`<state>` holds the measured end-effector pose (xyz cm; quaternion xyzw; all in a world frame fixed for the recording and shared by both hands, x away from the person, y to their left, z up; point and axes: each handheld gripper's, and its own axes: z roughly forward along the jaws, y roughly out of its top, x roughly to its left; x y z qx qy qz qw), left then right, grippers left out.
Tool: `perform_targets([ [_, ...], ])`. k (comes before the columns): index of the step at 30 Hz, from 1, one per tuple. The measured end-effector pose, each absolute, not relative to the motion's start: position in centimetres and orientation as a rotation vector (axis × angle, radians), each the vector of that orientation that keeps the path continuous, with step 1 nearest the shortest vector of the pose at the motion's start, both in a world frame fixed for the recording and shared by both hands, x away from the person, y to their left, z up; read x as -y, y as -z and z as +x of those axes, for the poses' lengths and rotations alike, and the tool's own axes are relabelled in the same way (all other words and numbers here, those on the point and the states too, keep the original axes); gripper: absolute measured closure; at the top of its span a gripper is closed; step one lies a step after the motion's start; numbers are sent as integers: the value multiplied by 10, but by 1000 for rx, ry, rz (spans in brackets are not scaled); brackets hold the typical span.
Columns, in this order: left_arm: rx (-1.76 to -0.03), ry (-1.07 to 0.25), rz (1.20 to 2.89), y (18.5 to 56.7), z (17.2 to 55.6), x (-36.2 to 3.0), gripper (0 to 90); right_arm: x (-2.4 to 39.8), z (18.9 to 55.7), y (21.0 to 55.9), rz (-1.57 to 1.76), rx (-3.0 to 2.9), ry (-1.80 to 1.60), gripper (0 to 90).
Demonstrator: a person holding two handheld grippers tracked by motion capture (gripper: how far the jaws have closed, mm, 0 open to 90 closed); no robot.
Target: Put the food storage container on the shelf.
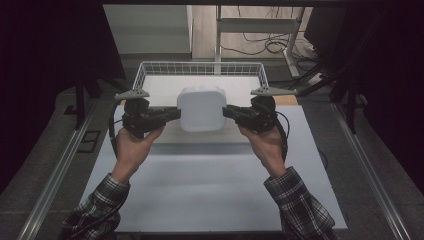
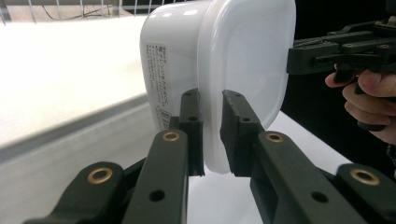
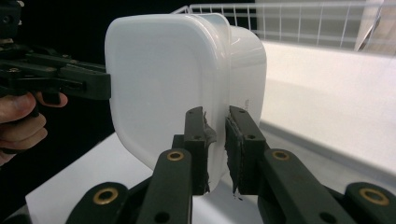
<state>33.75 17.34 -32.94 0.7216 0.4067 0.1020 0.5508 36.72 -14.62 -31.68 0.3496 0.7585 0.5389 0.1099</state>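
— Being held up between the two grippers is a white plastic container [image 1: 201,108] with its lid on; it is being carried clear of the white worktop [image 1: 210,190], just in front of the wire basket [image 1: 200,68].

— How is the left gripper [image 1: 175,114] being applied to it?

— Its jaws are being pinched onto the rim at the container's left side. In the left gripper view, the left gripper [image 2: 211,133] is being closed over the thin edge where the lid meets the body of the container [image 2: 219,60], one jaw on the body side and one on the lid side. A printed label [image 2: 161,79] is being shown on the body wall beside the jaw.

— And the right gripper [image 1: 227,113]?

— The opposite rim is being pinched in the same way. In the right gripper view, the right gripper [image 3: 216,149] is being clamped on the lid's edge of the container [image 3: 163,79], and the pad lining on its jaws is looking torn and ragged.

— How is the container being oriented?

— It is being held on its side, so that the flat lid is being turned toward the high camera. From each gripper's camera the other gripper is being seen at the far edge: the right gripper [image 2: 299,58] in the left gripper view, the left gripper [image 3: 100,86] in the right one.

— What is being seen of the person?

— Two hands, the left hand [image 1: 132,145] and the right hand [image 1: 265,142], are being wrapped around the gripper handles, with plaid sleeves [image 1: 100,202] coming in from the bottom.
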Motion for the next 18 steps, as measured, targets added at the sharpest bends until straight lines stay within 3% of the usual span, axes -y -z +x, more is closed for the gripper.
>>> perform_targets([
  [18,-1024,-196,1709,312,385,-175,794,138,416,298,1135,-2220,-1567,771],
])
